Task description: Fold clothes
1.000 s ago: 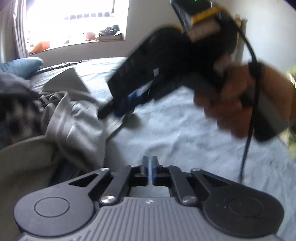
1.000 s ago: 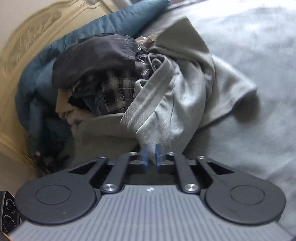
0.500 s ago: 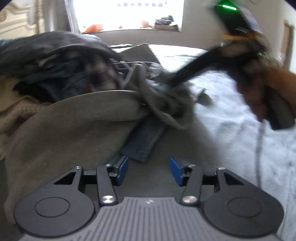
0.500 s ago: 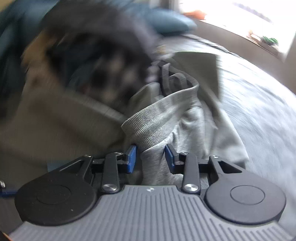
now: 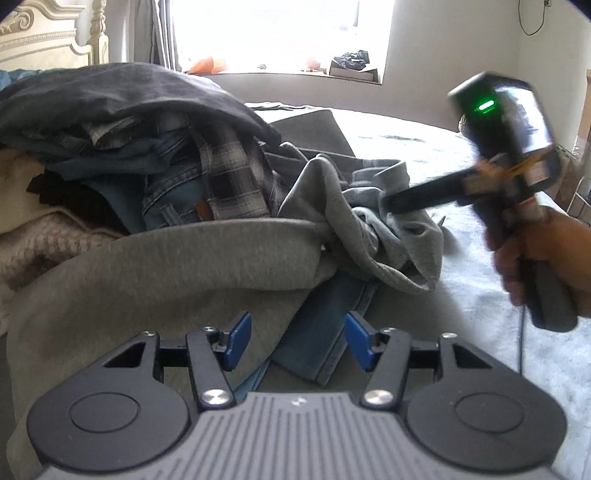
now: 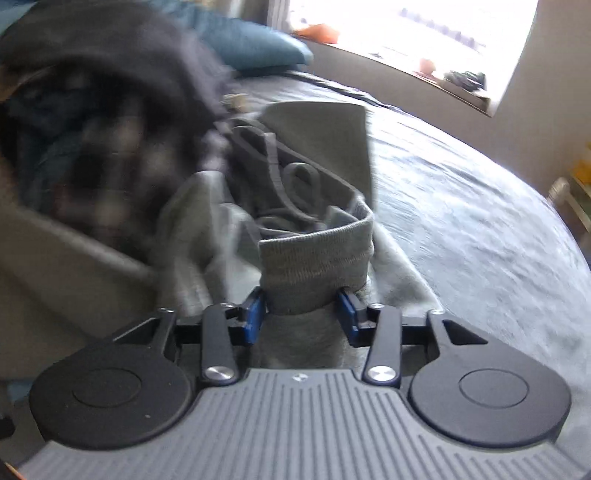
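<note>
Right hand-held gripper [image 6: 301,314] now clamped on grey sweatshirt [image 6: 314,258] cuff beside clothes pile [image 5: 129,155]. Left hand-held gripper [image 5: 297,341], shut a second ago, opening, empty, nearing pile. Garment pickup under way.

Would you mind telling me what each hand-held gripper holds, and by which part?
Right hand-held gripper: grey sweatshirt, by its ribbed cuff. Left hand-held gripper: nothing, jaws opening.

Daylight floods in from the window [image 5: 273,33], which is blown out to white glare. The clothes pile [image 6: 96,122] is smeared by motion blur in the right wrist view, perhaps also out of focus. Fisheye bending curves both pictures' edges.
</note>
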A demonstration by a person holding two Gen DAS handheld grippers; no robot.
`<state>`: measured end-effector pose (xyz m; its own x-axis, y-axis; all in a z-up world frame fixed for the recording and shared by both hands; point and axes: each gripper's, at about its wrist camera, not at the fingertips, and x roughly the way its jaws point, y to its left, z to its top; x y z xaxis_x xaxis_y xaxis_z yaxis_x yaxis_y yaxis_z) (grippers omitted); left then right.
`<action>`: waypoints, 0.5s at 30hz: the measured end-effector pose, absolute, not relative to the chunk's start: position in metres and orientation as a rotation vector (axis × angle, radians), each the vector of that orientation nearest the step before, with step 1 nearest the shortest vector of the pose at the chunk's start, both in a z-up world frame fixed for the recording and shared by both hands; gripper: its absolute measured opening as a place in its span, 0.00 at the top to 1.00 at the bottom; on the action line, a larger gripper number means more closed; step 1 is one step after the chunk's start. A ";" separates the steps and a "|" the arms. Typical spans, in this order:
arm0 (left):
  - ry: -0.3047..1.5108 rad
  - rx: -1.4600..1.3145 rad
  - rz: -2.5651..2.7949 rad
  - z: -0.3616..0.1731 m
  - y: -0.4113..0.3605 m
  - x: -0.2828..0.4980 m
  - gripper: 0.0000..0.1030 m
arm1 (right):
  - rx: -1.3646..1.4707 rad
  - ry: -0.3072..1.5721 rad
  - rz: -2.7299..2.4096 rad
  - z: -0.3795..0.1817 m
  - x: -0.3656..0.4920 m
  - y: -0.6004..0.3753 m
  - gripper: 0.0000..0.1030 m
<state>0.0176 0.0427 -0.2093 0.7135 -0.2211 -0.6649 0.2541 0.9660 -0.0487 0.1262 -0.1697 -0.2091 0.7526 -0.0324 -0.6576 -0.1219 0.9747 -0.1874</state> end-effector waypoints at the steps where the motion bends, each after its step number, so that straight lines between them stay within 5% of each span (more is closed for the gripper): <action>1: 0.725 0.047 -0.262 -0.208 0.041 0.017 0.44 | -0.169 0.703 0.051 -0.200 0.119 -0.179 0.78; 4: 0.709 0.049 -0.260 -0.202 0.036 0.015 0.44 | -0.009 0.649 0.076 -0.170 0.092 -0.206 0.89; 15: 0.657 0.042 -0.219 -0.157 0.003 -0.026 0.44 | 0.246 0.484 0.372 -0.078 -0.056 -0.284 0.91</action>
<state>-0.0256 0.0034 -0.1571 0.7700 -0.1882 -0.6096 0.2149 0.9762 -0.0300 -0.0557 -0.2844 -0.0783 0.8205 0.4032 -0.4052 -0.2882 0.9040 0.3157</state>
